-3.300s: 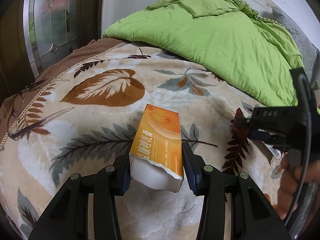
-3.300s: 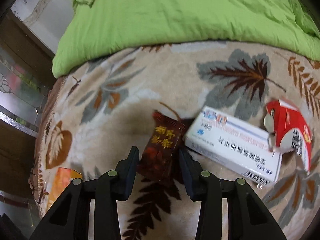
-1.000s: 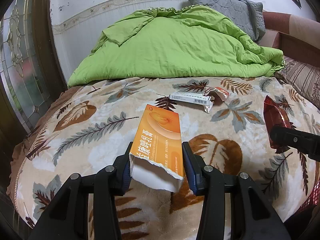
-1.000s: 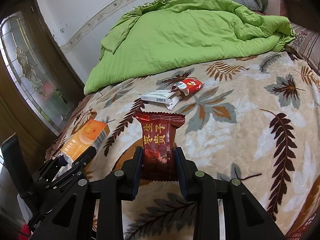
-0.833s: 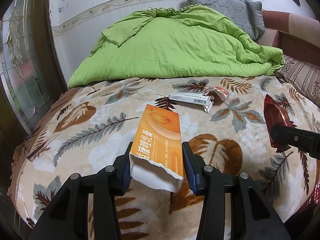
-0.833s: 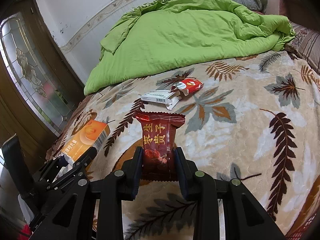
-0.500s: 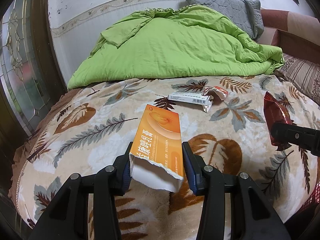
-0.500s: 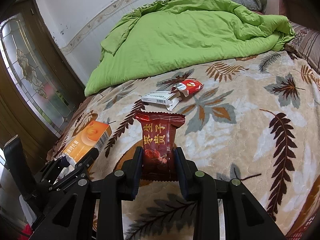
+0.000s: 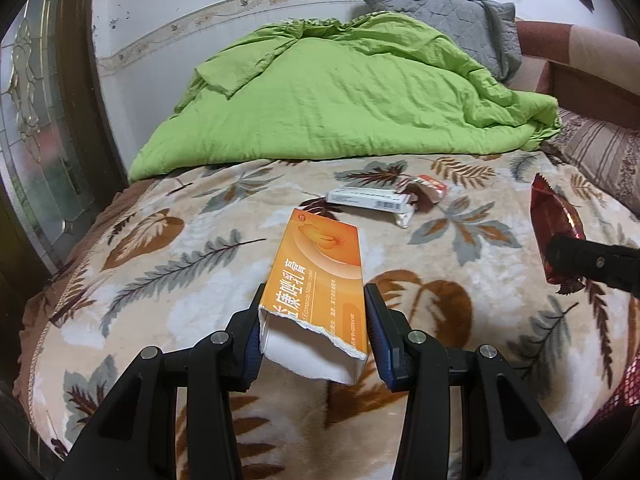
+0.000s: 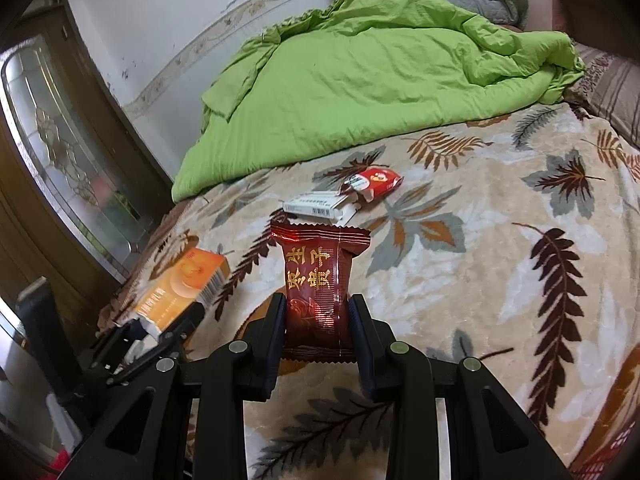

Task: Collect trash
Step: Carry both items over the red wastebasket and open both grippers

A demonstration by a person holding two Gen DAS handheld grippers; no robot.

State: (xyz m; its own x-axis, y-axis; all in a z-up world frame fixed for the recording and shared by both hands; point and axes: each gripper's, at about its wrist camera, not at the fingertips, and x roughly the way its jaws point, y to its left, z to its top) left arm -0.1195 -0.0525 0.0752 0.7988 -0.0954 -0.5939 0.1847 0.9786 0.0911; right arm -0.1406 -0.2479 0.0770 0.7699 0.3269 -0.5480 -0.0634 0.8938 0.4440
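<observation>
Both grippers loaded with trash above the bed; two items remain on the leaf-print blanket [image 9: 460, 280].

The left gripper [image 9: 312, 332] has its jaws clamped narrow on the torn near end of the orange carton [image 9: 320, 272]; the carton's long axis runs toward 12 o'clock, intact end pointing away. It is judged light, thin-walled and crushable, so grip across the side walls with moderate force. The right gripper [image 10: 318, 332] has its jaws closed on the lower half of the dark red snack wrapper [image 10: 316, 284], long axis toward 12 o'clock, crimped seal outermost. The film is judged soft and slippery; hold at the body, not the seal. The white carton [image 10: 314, 204] and red pack [image 10: 376, 182], touching each other, lie at 12 o'clock near the green quilt [image 10: 360, 80].
</observation>
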